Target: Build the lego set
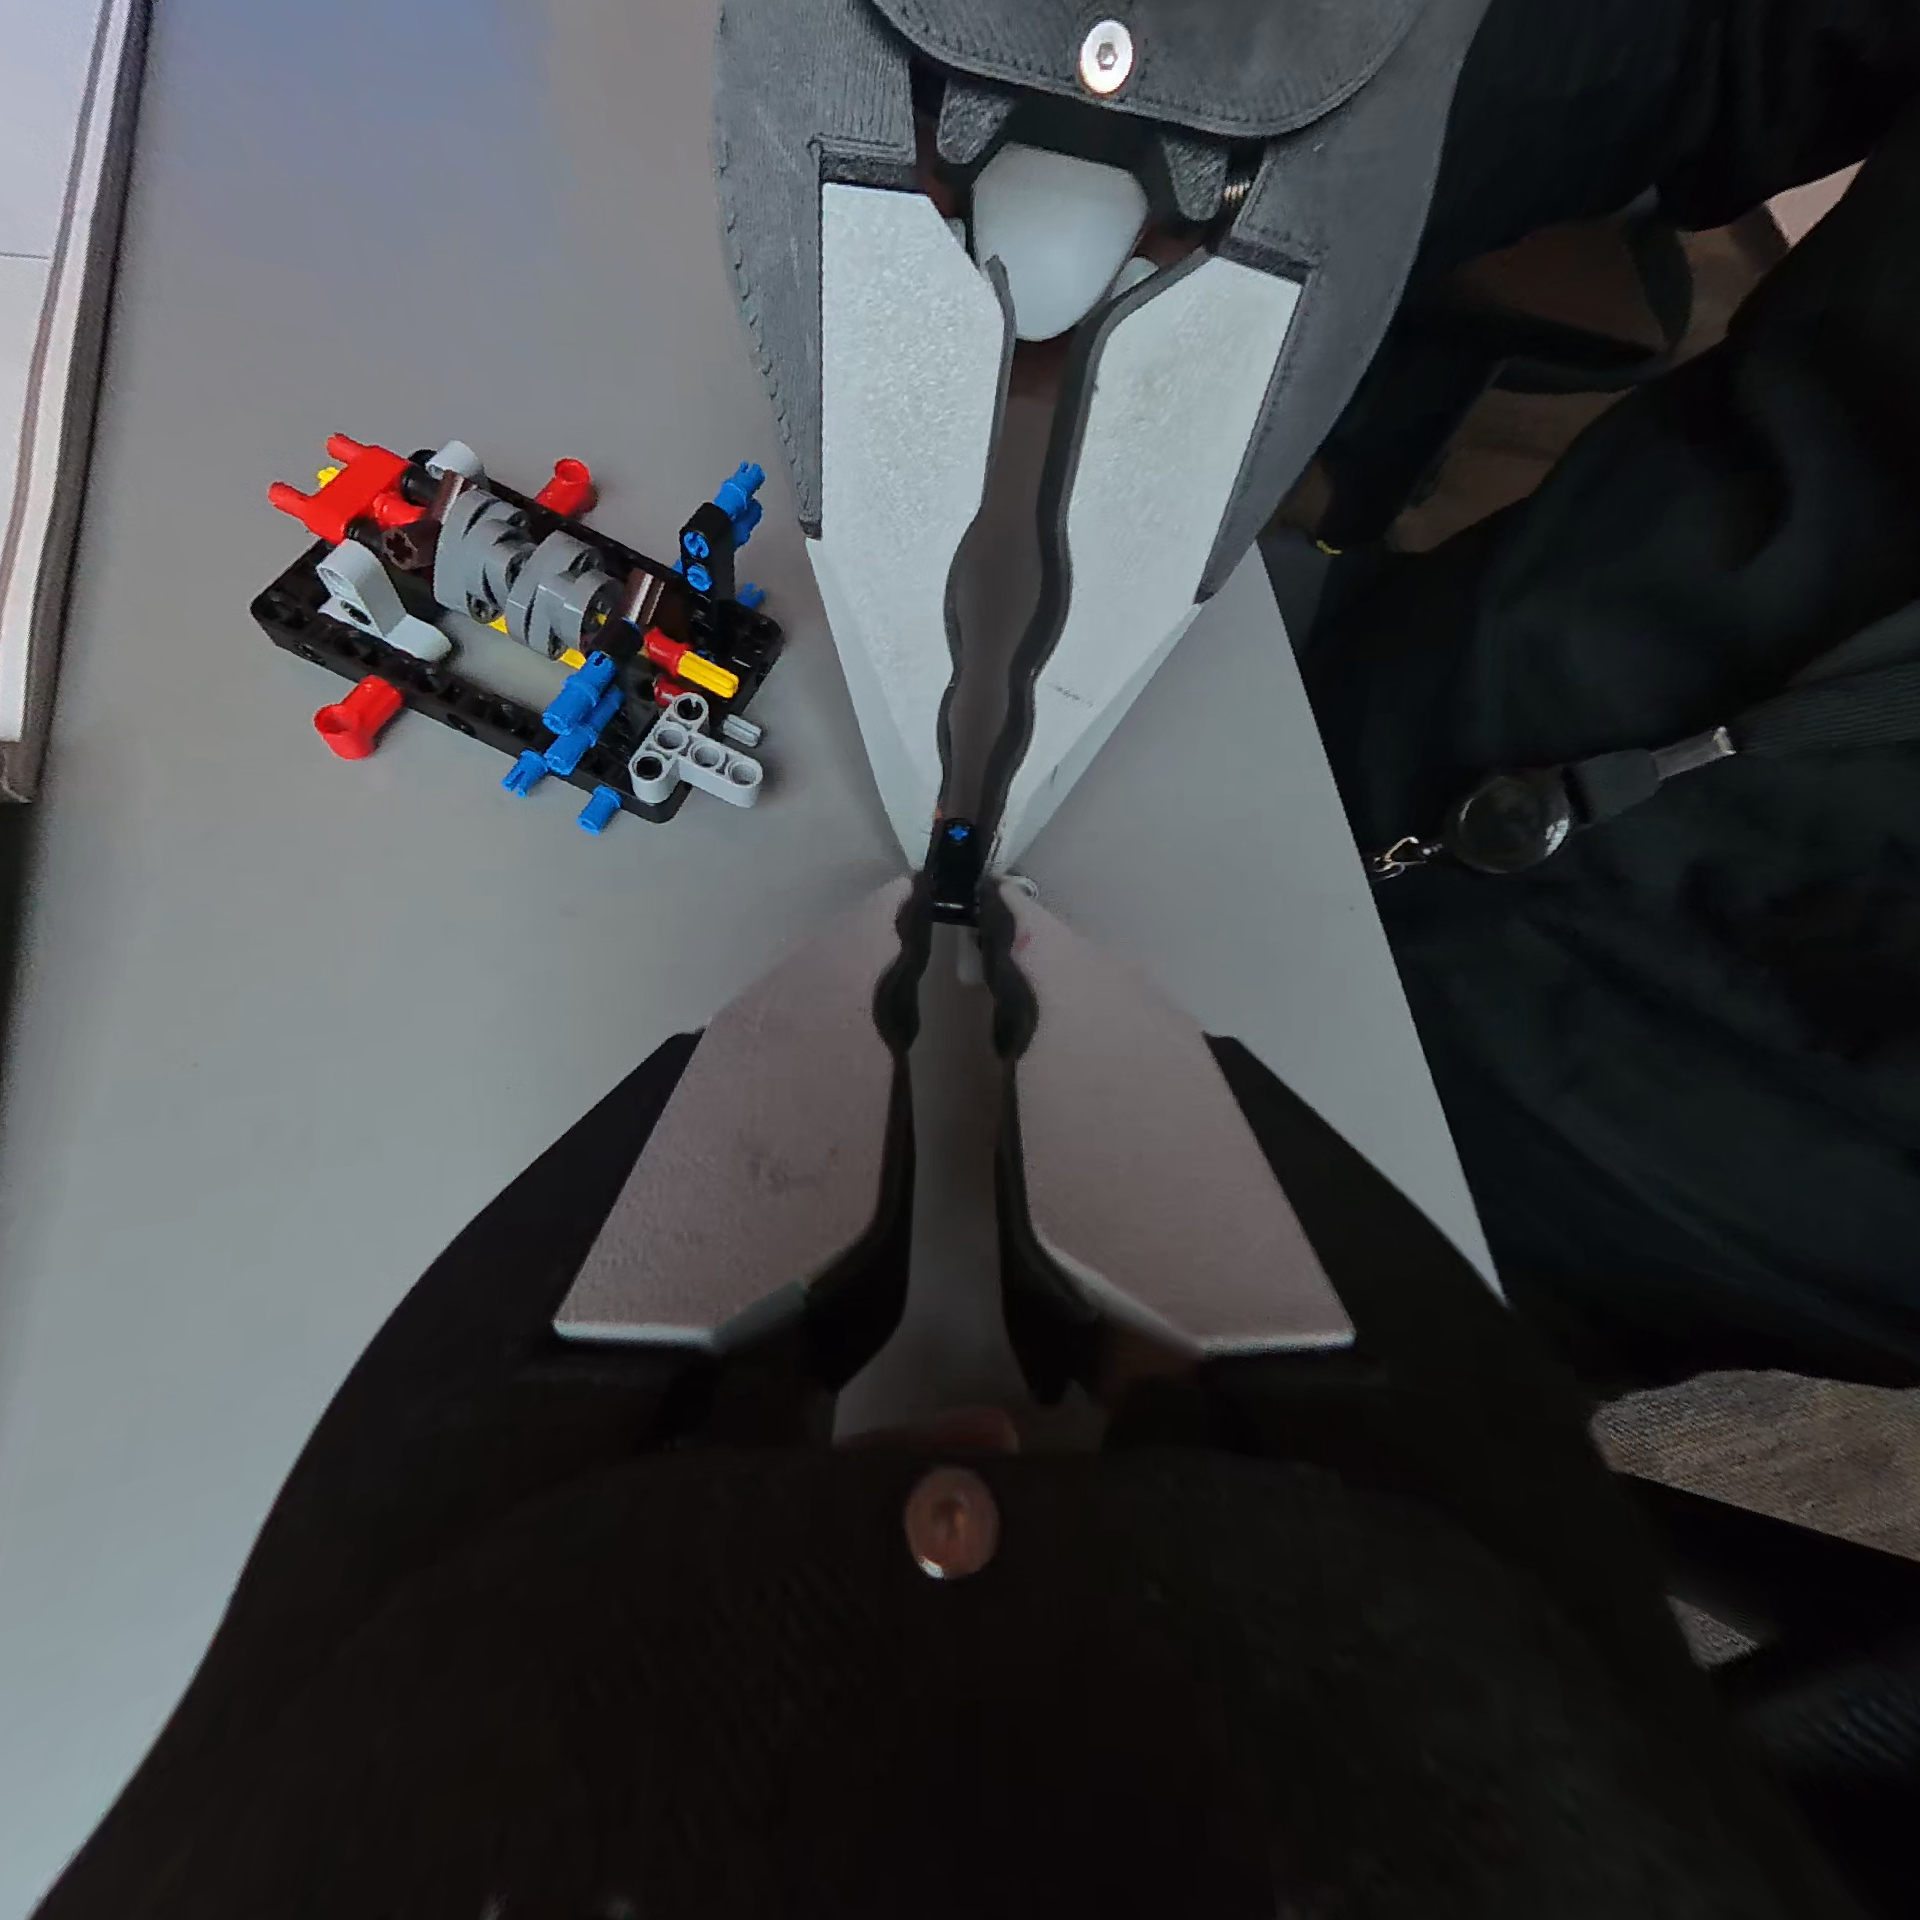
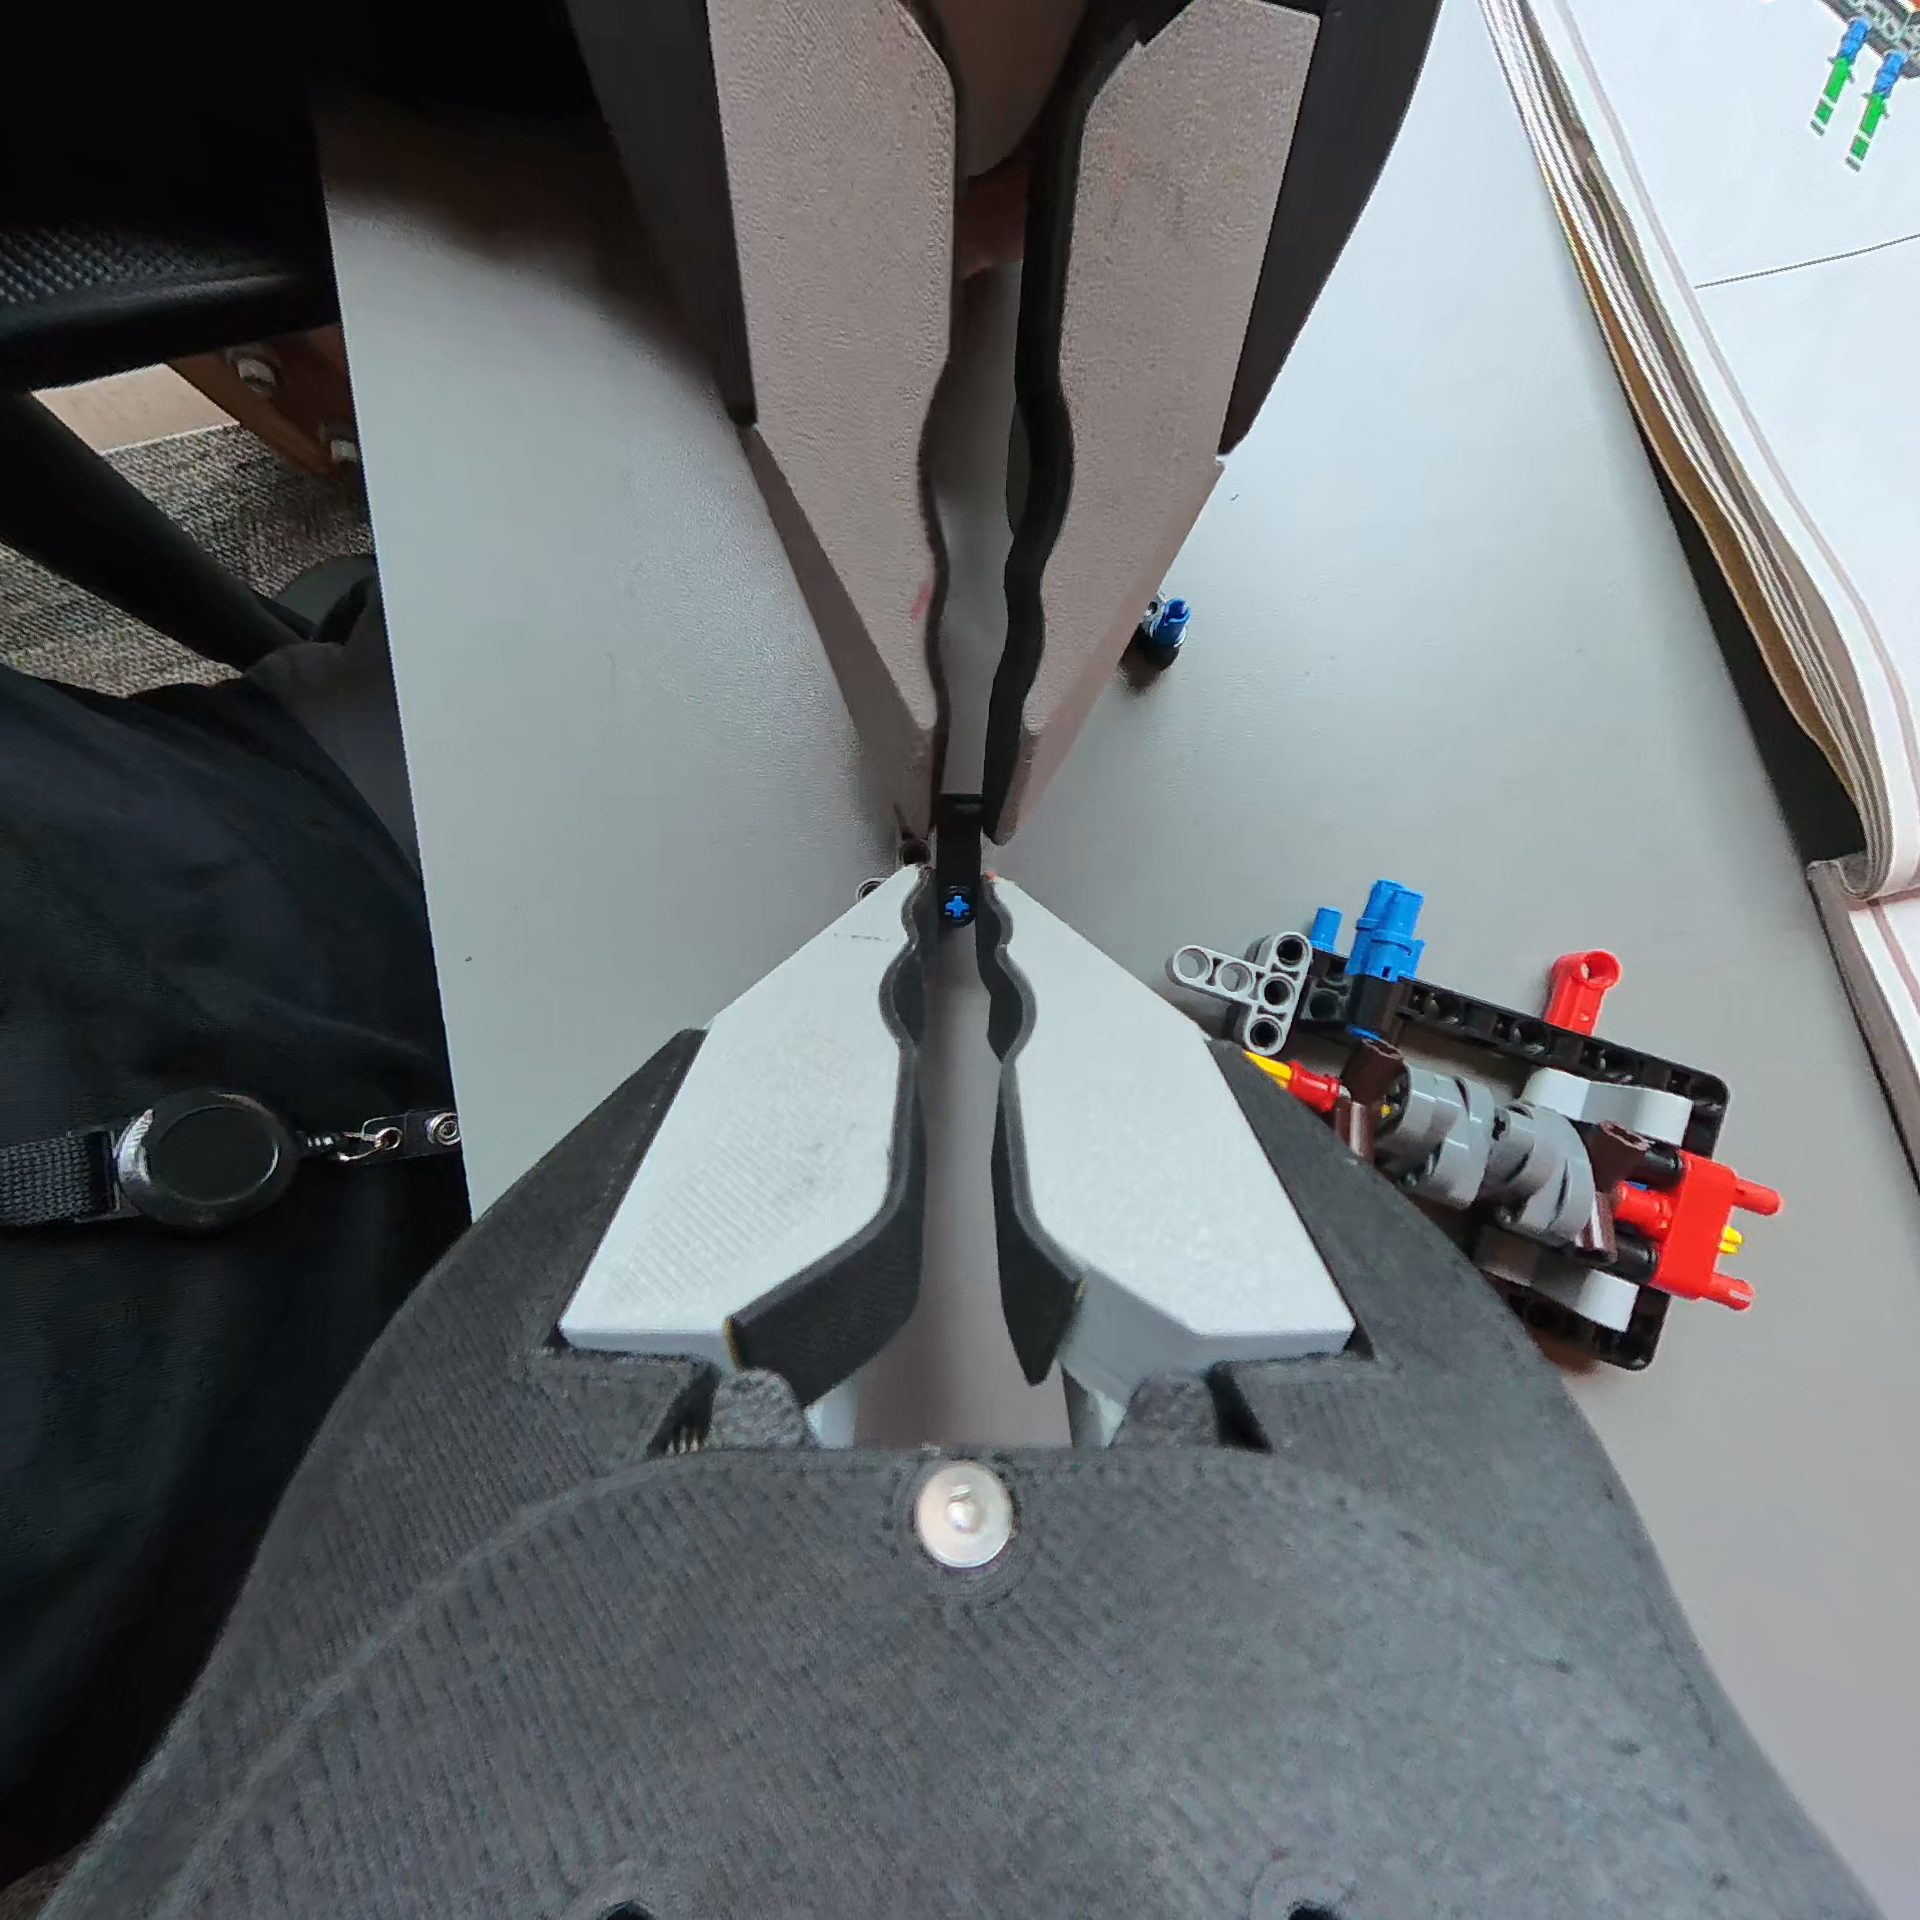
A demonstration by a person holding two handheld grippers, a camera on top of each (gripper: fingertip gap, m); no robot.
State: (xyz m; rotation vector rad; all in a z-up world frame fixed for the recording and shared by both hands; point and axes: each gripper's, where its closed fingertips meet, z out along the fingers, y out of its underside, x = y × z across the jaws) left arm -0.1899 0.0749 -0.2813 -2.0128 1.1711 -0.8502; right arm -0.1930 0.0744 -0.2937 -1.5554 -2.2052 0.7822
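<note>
Item held: small black connector (image 1: 953,862) with a blue pin in it, pinched tip to tip between your left gripper (image 1: 951,920) and right gripper (image 2: 958,914), both closed on it above the table (image 1: 312,1039).
Risk: uneven squeeze or twist likely flicks it off the near edge.
Lego assembly (image 1: 520,634): on the table, apart.
Loose blue pin (image 2: 1166,623): near.
Containers: none visible.

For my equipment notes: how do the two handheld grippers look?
Both match: the left gripper and right gripper have a ribbed dark printed body with one silver screw, two flat light grey tapered fingers, and wavy black rubber pads on their inner edges.
</note>
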